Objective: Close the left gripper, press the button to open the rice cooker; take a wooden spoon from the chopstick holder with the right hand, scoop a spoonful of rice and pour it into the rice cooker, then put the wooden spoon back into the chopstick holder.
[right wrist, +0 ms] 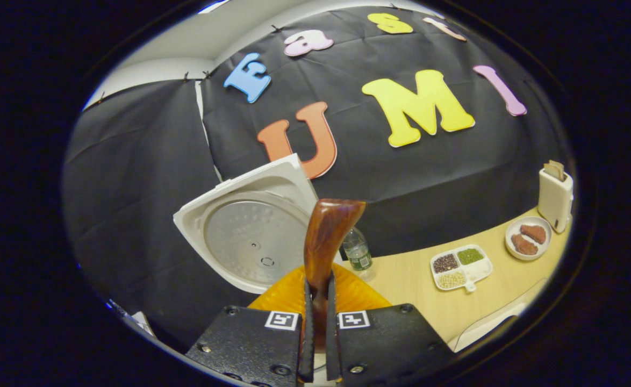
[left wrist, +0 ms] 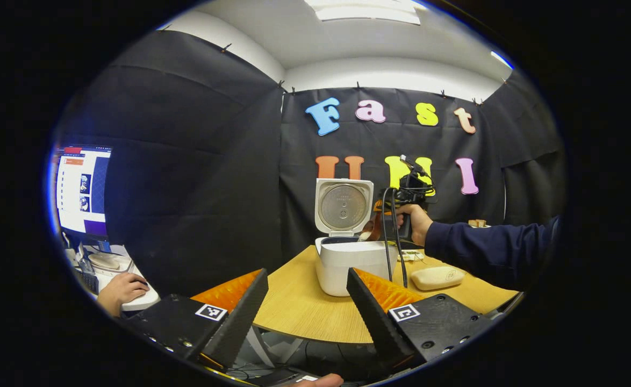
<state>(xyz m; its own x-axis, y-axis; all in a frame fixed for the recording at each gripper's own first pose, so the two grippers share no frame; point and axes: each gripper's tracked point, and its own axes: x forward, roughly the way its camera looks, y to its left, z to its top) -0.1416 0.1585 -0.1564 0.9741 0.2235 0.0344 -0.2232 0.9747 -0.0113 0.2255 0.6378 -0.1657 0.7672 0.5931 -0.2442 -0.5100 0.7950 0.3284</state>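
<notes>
The white rice cooker (left wrist: pixel 342 263) stands on the wooden table (left wrist: pixel 299 312) with its lid (left wrist: pixel 344 207) raised upright. My left gripper (left wrist: pixel 307 272) is open in front of it, short of the table's near edge, with nothing between its fingers. A hand holds my right gripper (left wrist: pixel 388 223) at the cooker's right rim. That gripper (right wrist: pixel 319 285) is shut on the handle of the brown wooden spoon (right wrist: pixel 326 236). The spoon's bowl (left wrist: pixel 368 231) tilts down over the pot's opening. The white chopstick holder (right wrist: pixel 556 196) stands far right on the table. The open lid (right wrist: pixel 251 236) is close on the left.
A divided tray of grains (right wrist: pixel 460 267), a bowl of brown pieces (right wrist: pixel 528 238) and a small bottle (right wrist: pixel 357 250) sit on the table. A cream oval object (left wrist: pixel 436 277) lies right of the cooker. Off the table at left are a monitor (left wrist: pixel 83 188) and a person's hand (left wrist: pixel 122 290).
</notes>
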